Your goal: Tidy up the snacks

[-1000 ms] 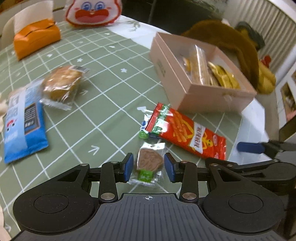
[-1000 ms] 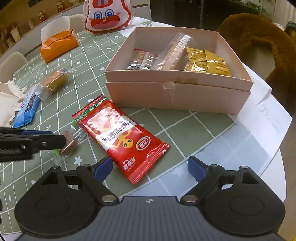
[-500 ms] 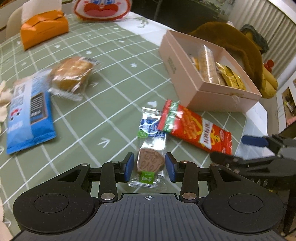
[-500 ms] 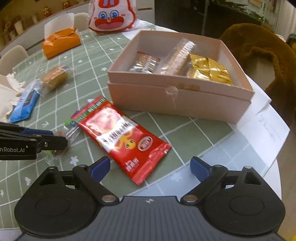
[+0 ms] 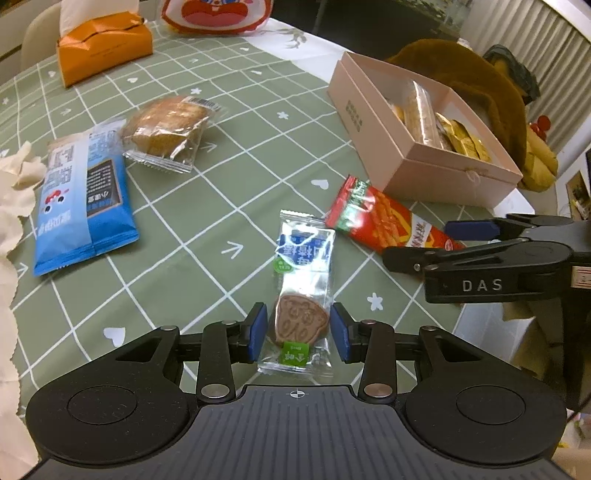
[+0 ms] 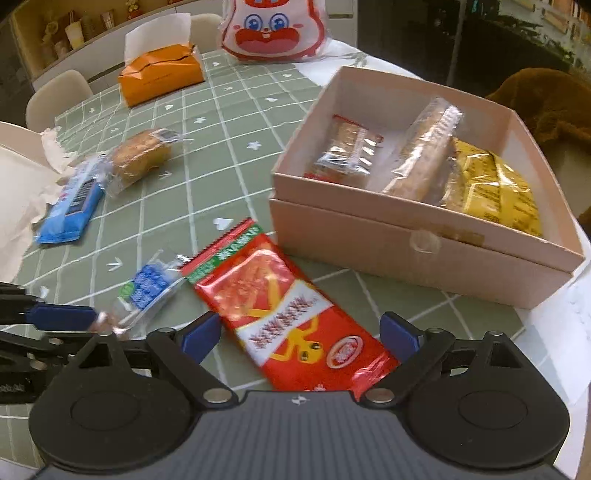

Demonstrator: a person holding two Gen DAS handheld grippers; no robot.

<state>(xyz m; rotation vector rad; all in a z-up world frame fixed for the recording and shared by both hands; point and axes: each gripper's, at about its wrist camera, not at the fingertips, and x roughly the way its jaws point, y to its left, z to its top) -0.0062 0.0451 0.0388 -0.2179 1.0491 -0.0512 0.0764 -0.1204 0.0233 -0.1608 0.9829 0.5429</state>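
My left gripper (image 5: 298, 330) has its blue pads on both sides of a small clear packet with a brown cookie (image 5: 301, 321), lying on the green checked tablecloth; the pads stand a little off the wrapper. My right gripper (image 6: 300, 334) is open wide over the near end of a red snack packet (image 6: 284, 314), which lies in front of the pink box (image 6: 406, 243). The box holds several wrapped snacks. In the left wrist view the red packet (image 5: 384, 218) lies beside the box (image 5: 373, 129), and the right gripper's fingers (image 5: 469, 229) reach over it.
A blue packet (image 5: 81, 206) and a wrapped cake (image 5: 166, 129) lie at the left. An orange tissue box (image 5: 103, 48) and a rabbit-face bag (image 6: 273, 29) stand at the back. A brown plush (image 5: 465, 74) sits behind the box. Crumpled white paper (image 5: 14, 192) lies at the left edge.
The cookie packet has slid toward me with the left gripper, away from the red packet. The right gripper has moved forward over the red packet, its jaws still wide.
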